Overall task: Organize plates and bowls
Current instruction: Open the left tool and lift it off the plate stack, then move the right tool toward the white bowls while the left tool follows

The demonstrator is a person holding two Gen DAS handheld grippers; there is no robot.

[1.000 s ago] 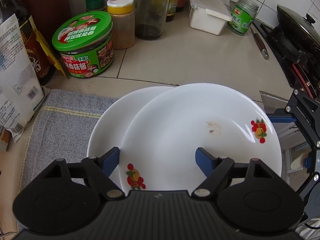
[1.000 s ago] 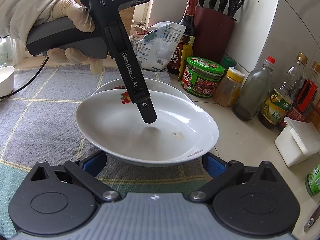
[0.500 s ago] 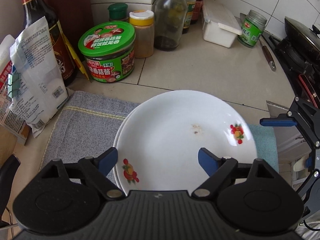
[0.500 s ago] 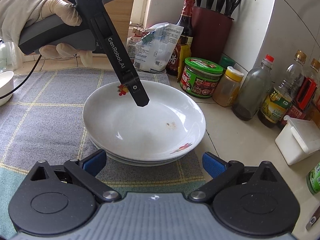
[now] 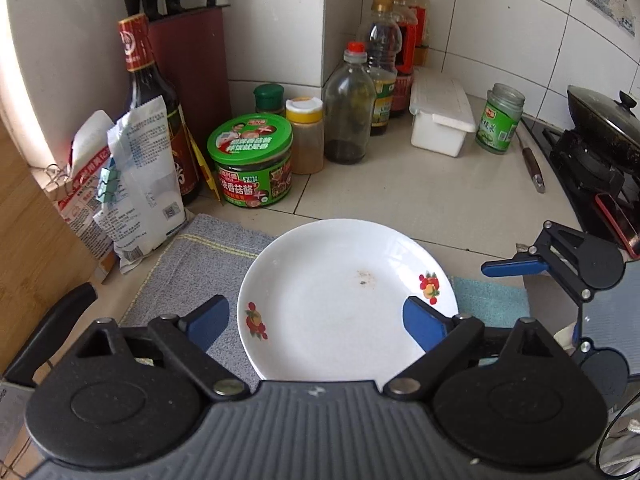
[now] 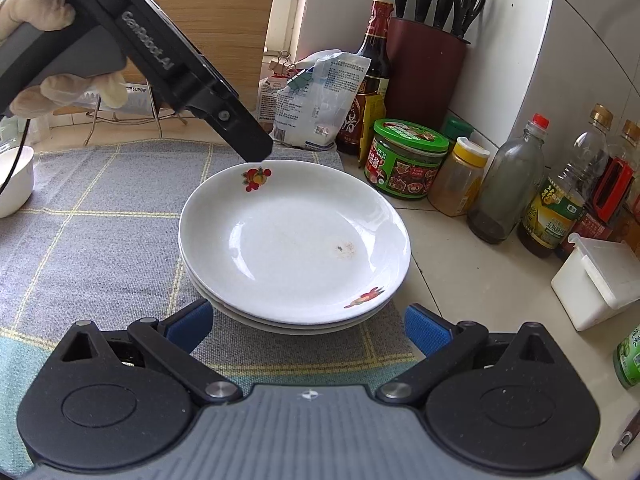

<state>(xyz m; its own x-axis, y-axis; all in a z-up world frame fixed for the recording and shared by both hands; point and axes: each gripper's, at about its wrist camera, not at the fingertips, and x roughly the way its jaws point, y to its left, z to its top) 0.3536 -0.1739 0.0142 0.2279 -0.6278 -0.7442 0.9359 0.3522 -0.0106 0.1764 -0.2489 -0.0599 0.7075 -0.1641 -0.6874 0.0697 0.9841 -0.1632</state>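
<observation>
Covering most of the counter, the grey checked cloth [image 6: 100, 216] carries the work so far: a stack of white plates [image 6: 294, 240] rests on it near its right edge, the top plate seated squarely on those below, with at least two rims visible beneath it in the right wrist view. Plate stacking therefore appears complete for the plates in sight. A white bowl [image 6: 14, 180] sits well apart at the cloth's far left edge and is judged to be the remaining item; whether other bowls exist cannot be told. The left gripper [image 5: 316, 322] has just been opening; its jaws stand wide, raised clear of the stack, holding nothing. The right gripper [image 6: 308, 326] hangs beside the stack's near rim, jaws spread, empty.
</observation>
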